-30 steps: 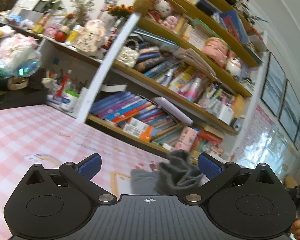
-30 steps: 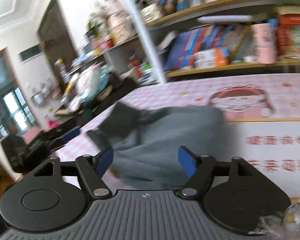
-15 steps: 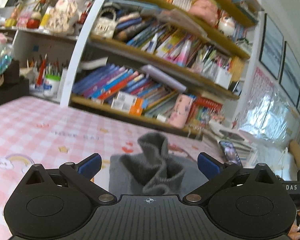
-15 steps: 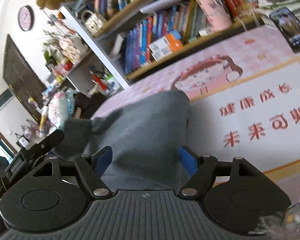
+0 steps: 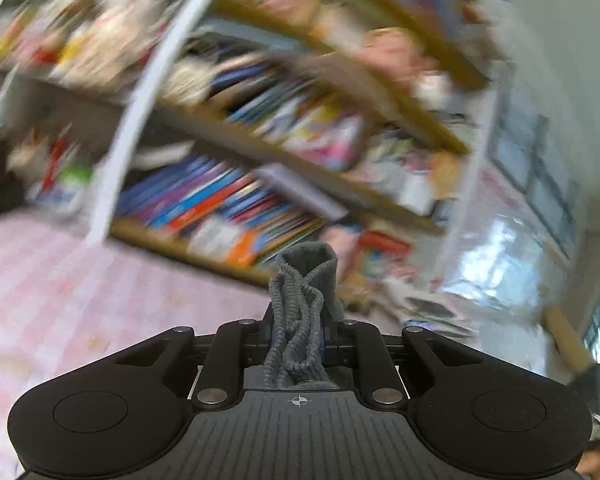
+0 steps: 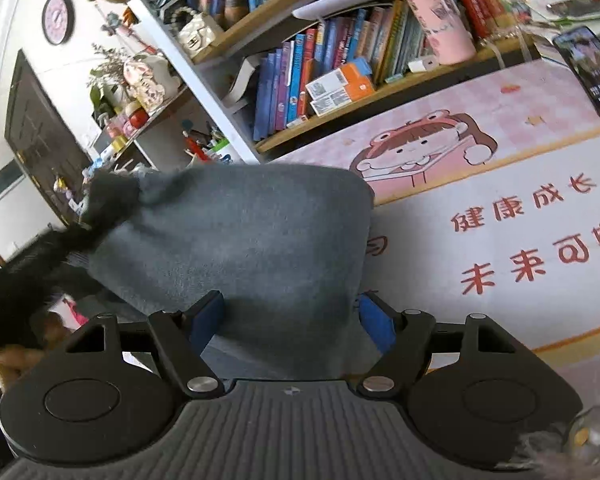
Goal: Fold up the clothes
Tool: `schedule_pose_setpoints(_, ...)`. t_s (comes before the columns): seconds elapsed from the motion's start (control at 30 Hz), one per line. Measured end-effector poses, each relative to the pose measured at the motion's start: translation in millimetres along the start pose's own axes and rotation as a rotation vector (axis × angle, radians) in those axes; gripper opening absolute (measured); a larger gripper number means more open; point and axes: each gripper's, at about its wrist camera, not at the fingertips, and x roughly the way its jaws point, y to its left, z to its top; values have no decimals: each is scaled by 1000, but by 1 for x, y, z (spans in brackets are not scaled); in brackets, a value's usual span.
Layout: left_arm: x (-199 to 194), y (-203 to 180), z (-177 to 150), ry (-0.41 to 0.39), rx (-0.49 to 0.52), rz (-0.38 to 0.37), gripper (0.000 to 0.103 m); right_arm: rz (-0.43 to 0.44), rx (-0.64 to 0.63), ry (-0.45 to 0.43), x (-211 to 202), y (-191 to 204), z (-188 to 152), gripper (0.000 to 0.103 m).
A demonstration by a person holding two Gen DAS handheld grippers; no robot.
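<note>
On the left, the left gripper (image 5: 298, 340) points nearly level toward the bookshelf (image 6: 340, 60), and its view is smeared with blur. Its jaws are closing, with a bunched ribbed edge of the grey garment (image 6: 240, 240) between them; the fabric stands up in a twisted fold in front of the bookshelf. From the right wrist view this gripper shows only as a dark blurred shape at the garment's left corner.

The garment lies on the pink patterned table cover (image 6: 520, 208) in front of the bookshelf, its far edge toward the shelf and its near edge under the right gripper (image 6: 288, 320).

To the right, the right gripper tilts down toward the table, away from the shelf. Its blue-padded fingers (image 6: 208, 316) stand apart, with the garment's near edge between them; whether the pads press on it cannot be told.
</note>
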Motion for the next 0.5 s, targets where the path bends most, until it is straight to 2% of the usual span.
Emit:
schedule_pose_setpoints(0.07, 12, 29, -21, 88, -129, 43, 20, 0, 2, 16, 3, 0, -2, 73)
schedule_pose_setpoints(0.1, 14, 43, -31, 100, -196, 39, 24, 2, 7, 23, 5, -1, -3, 73)
schedule_pose_setpoints(0.17, 10, 58, -44, 73, -298, 8, 30, 6, 19, 33, 7, -2, -4, 74)
schedule_pose_setpoints(0.2, 7, 62, -47, 68, -331, 2, 38, 4, 20, 35, 7, -2, -4, 75)
schedule_pose_setpoints(0.23, 5, 63, -48, 66, -348, 6, 44, 3, 20, 36, 8, -2, -4, 75)
schedule_pose_setpoints(0.27, 1, 65, -47, 63, -354, 16, 60, 0, 18, 37, 7, -2, -4, 75)
schedule_pose_setpoints(0.3, -4, 66, -45, 54, -358, 24, 70, -3, 14, 35, 7, -2, -4, 75)
schedule_pose_setpoints(0.4, -17, 68, -45, 33, -362, -7, 80, -2, 13, 34, 6, -3, -3, 75)
schedule_pose_setpoints(0.5, -14, 62, -42, 62, -339, -40, 80, 6, 31, 36, 7, -6, -4, 75)
